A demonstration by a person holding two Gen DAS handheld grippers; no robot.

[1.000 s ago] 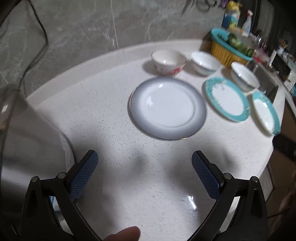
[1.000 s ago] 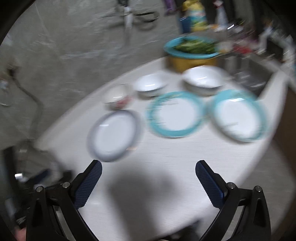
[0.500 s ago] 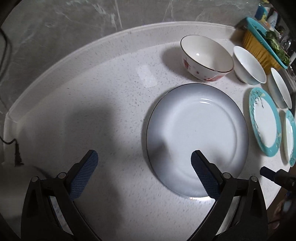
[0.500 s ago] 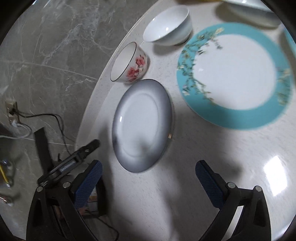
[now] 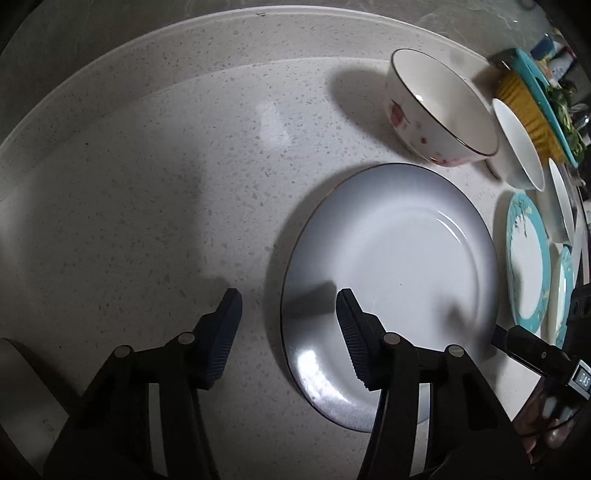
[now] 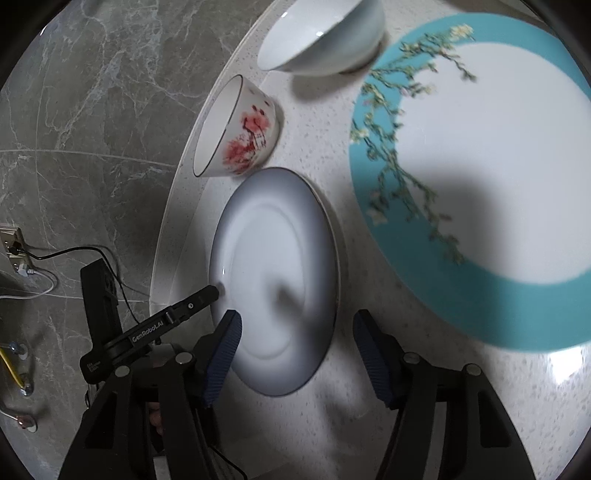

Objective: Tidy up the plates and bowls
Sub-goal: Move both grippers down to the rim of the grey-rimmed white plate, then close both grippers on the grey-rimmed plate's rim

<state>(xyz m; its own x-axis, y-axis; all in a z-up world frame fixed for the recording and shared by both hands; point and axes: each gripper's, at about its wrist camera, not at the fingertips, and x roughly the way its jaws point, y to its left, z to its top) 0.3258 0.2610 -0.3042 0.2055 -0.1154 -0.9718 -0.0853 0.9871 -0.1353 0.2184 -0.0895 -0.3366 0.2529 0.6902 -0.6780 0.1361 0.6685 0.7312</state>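
Note:
A grey-rimmed white plate lies flat on the speckled white counter. My left gripper is open and straddles the plate's left rim, one finger over the plate, one over the counter. My right gripper is open and straddles the plate's opposite rim. Behind the plate stands a red-flowered bowl, then a plain white bowl. A teal-rimmed plate lies beside the grey plate, and a second teal plate past it.
A teal and yellow basket of greens stands at the far right. A third white bowl sits near it. A grey marble wall with a socket and cables lies beyond the counter's curved edge.
Both grippers have moved down and in toward the grey plate from opposite sides. Their jaws have narrowed from wide open and now straddle its rim.

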